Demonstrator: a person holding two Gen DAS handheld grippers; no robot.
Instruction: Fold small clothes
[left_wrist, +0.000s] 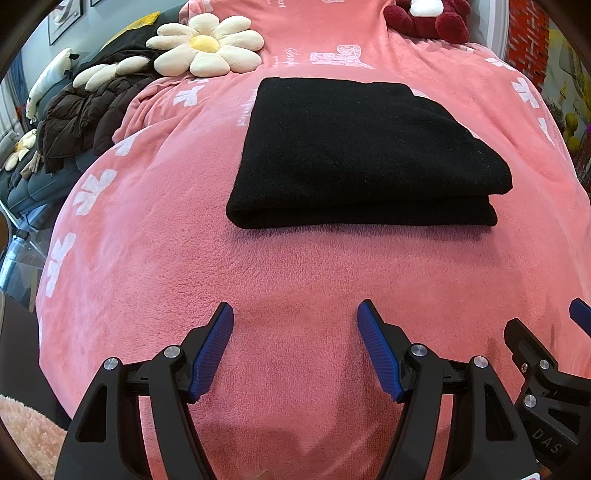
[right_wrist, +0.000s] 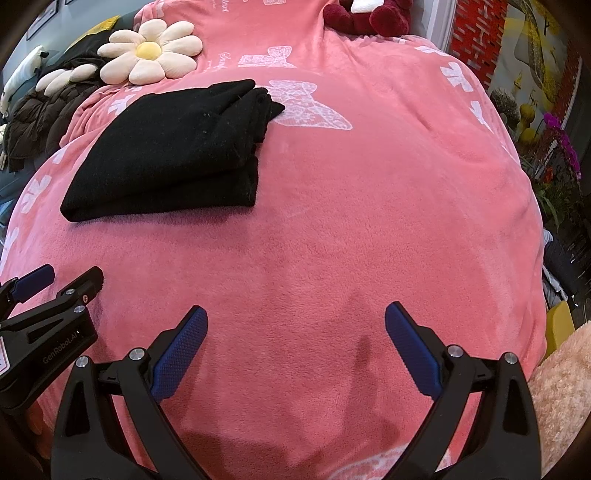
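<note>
While both grippers, left (left_wrist: 295, 347) and right (right_wrist: 296, 350), hang spread and empty, the folded black cloth (left_wrist: 354, 155) lies ahead on the blanket (left_wrist: 155, 258); soft, light, limp, best pinched at a corner.

Bare pink blanket (left_wrist: 295, 266) between spread left gripper (left_wrist: 295, 314) and folded black garment (left_wrist: 362, 147); flower cushion (left_wrist: 205, 46) well beyond.

Dark red plush toy (left_wrist: 424, 18) is cut off by the top edge; blanket lettering (left_wrist: 290, 57) unreadable
</note>
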